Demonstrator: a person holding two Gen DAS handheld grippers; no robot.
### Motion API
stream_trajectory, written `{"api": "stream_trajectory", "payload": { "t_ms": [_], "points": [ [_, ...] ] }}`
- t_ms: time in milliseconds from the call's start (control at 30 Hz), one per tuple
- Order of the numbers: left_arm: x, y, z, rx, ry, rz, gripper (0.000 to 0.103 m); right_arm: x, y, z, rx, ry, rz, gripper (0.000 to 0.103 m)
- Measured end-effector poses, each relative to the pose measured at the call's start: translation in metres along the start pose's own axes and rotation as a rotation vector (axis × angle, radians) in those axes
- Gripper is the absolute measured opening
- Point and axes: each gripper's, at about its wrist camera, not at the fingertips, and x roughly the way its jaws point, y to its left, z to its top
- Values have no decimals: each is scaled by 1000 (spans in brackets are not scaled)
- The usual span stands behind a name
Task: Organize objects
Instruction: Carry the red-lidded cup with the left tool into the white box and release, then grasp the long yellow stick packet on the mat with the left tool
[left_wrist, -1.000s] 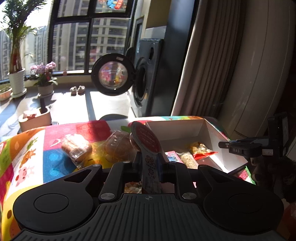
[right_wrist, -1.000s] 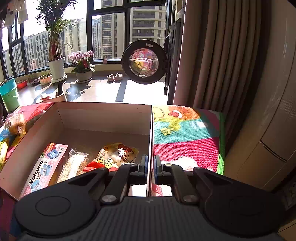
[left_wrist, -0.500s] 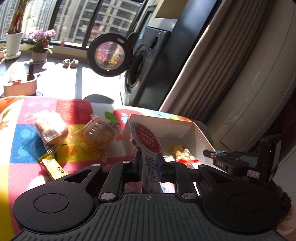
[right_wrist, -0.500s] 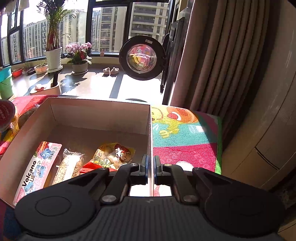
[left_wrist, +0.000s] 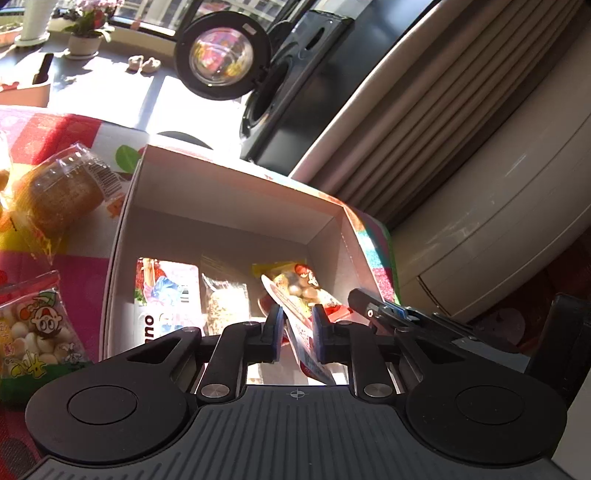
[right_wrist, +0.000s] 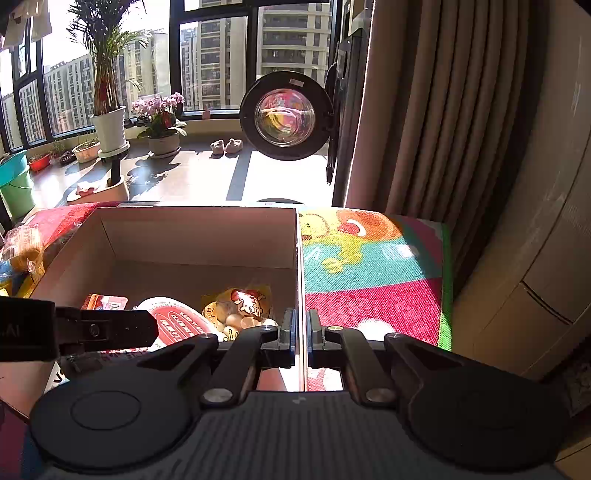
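An open white cardboard box (left_wrist: 229, 206) stands on a colourful mat. My left gripper (left_wrist: 298, 332) hangs over the box's near end, shut on a flat red-and-white packet (left_wrist: 314, 363) that tilts down into it. The right wrist view shows that packet (right_wrist: 177, 321) low inside the box, with a left finger (right_wrist: 110, 328) beside it. My right gripper (right_wrist: 301, 332) is shut on the box's right wall (right_wrist: 300, 258), one finger on each side. Inside lie a pink packet (left_wrist: 166, 291), a clear grain packet (left_wrist: 225, 302) and a yellow snack bag (right_wrist: 240, 306).
Left of the box, on the mat (right_wrist: 369, 258), lie a wrapped bread roll (left_wrist: 59, 192) and a cartoon snack bag (left_wrist: 33, 328). Behind are a washing machine with its round door (right_wrist: 284, 114) open, a curtain (right_wrist: 443, 110) and potted plants (right_wrist: 110, 125).
My left gripper carried the red-and-white packet rightward from above the mat to over the box and lowered it inside. The right gripper kept its hold on the box wall.
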Motion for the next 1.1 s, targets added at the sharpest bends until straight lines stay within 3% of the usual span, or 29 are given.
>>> {"api": "stream_trajectory", "payload": {
  "t_ms": [167,233,333,467,567,667,733,800,900,1100],
  "points": [
    [-9,3,-14,63,77,20,20,2,1,-2,4,2,4,5],
    [-19,6,-20,69,86,-5,20,2,1,-3,3,2,2,5],
    [-36,6,-25,118,56,-18,20,3,2,-3,-1,3,-1,5],
    [-67,22,-25,86,-9,-49,20,1,2,-4,-3,8,-1,5],
    [-98,41,-22,66,-107,20,20,0,2,-5,-6,12,3,5],
    [-128,69,-18,55,-229,187,20,-1,3,-6,-10,13,1,5],
    [-143,95,-13,-26,-255,310,20,-1,4,-6,-9,14,-5,5],
    [-156,126,-10,-185,-263,356,20,-1,5,-6,-7,15,-9,6],
    [-167,161,-10,-361,-275,351,20,-1,6,-6,-10,17,-15,6],
    [-148,173,-16,-416,-205,314,20,-3,6,-8,-18,20,-21,6]
  ]
}}
